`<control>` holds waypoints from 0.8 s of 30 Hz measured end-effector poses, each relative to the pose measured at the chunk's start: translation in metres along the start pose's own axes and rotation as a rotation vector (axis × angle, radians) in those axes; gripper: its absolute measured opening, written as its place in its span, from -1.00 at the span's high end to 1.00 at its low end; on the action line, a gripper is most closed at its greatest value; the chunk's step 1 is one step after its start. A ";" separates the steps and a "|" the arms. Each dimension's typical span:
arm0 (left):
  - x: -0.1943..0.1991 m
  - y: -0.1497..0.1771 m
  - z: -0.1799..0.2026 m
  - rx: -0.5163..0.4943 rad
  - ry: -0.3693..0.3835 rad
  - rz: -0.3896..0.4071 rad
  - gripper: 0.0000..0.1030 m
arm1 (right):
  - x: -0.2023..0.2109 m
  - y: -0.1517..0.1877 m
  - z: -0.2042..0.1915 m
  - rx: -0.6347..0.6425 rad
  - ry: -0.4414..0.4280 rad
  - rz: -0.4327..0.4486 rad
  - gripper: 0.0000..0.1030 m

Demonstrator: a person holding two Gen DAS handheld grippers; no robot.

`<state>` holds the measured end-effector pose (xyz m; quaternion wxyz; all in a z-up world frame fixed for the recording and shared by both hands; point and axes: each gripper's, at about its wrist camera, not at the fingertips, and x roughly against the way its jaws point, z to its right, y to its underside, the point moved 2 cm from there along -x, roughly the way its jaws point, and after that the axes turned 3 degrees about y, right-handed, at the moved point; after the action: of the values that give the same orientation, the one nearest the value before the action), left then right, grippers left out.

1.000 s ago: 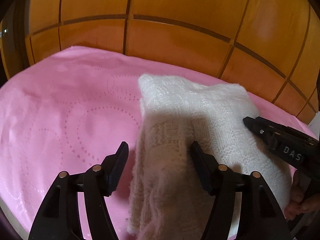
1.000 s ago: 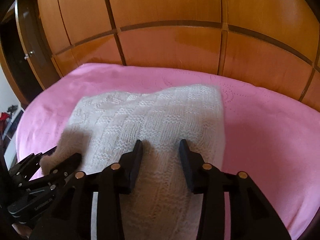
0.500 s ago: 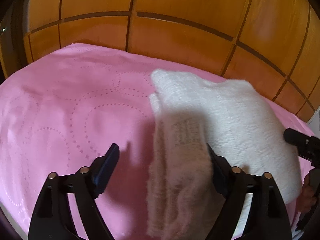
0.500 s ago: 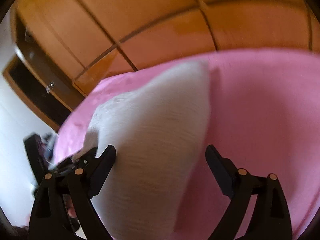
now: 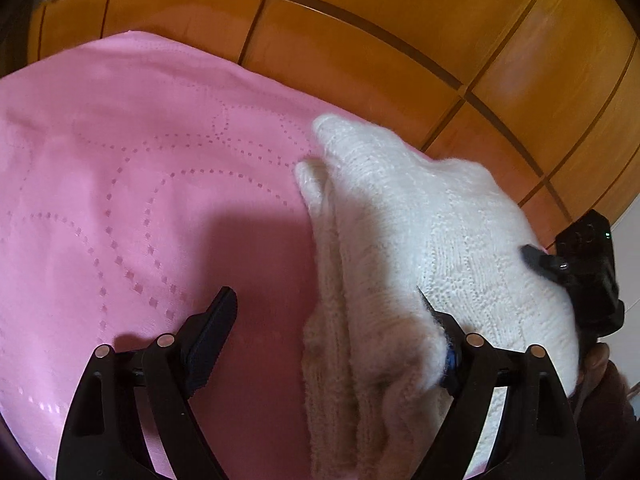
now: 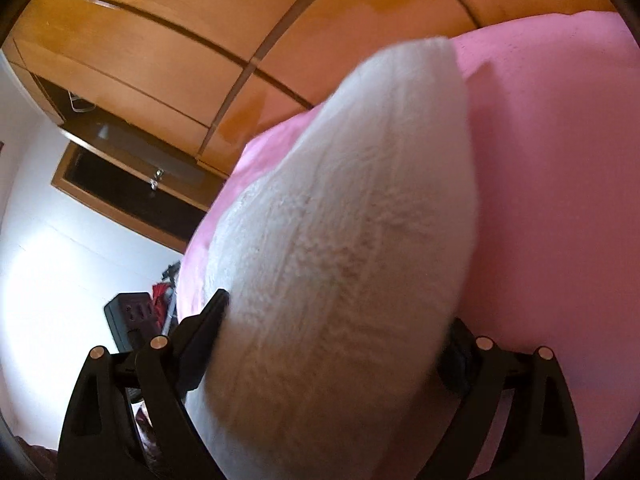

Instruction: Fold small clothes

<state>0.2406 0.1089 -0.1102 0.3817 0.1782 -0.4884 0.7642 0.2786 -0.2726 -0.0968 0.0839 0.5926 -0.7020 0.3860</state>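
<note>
My left gripper jaws just narrowed, still released, knit against 1 finger, my right gripper likewise, straddling the folded knit near the bedspread's right edge

A home bedroom: pink bedspread against wooden wardrobe doors.

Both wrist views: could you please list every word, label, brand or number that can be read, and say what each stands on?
No text can be read.
Right claw: only a green light shows, no legible lettering.
Dark box by the wall: too small and blurred to read.
White knit sweater and pink bedspread: no text.
</note>
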 end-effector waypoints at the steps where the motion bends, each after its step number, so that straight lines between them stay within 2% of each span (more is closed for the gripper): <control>1: 0.001 0.001 0.001 0.005 0.030 0.002 -0.31 | -0.003 0.001 -0.002 0.009 0.015 -0.002 -0.51; 2: 0.002 0.003 0.002 0.017 0.063 0.004 -0.11 | -0.001 0.003 -0.008 0.015 0.037 0.008 -0.34; 4: 0.006 0.007 0.007 0.033 0.122 0.010 0.11 | 0.006 0.005 -0.014 0.024 0.062 0.030 -0.15; 8: 0.015 0.010 0.026 0.002 0.130 0.034 0.40 | 0.030 0.017 -0.040 0.096 0.128 0.094 0.00; 11: 0.018 0.012 0.048 -0.003 0.177 0.029 0.43 | 0.058 0.028 -0.055 0.139 0.141 0.147 0.03; 14: 0.007 0.017 0.090 -0.057 0.221 -0.005 0.44 | 0.096 0.038 -0.055 0.150 0.153 0.202 0.04; 17: -0.011 0.019 0.132 -0.102 0.268 -0.042 0.43 | 0.143 0.046 -0.040 0.139 0.193 0.263 0.04; 24: -0.070 0.033 0.276 -0.273 0.369 -0.153 0.43 | 0.260 0.069 0.032 -0.010 0.305 0.424 0.04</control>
<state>0.2326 -0.1705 -0.0487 0.5418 0.0185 -0.4942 0.6796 0.1538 -0.4929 0.0004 0.1089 0.3668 -0.7918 0.4761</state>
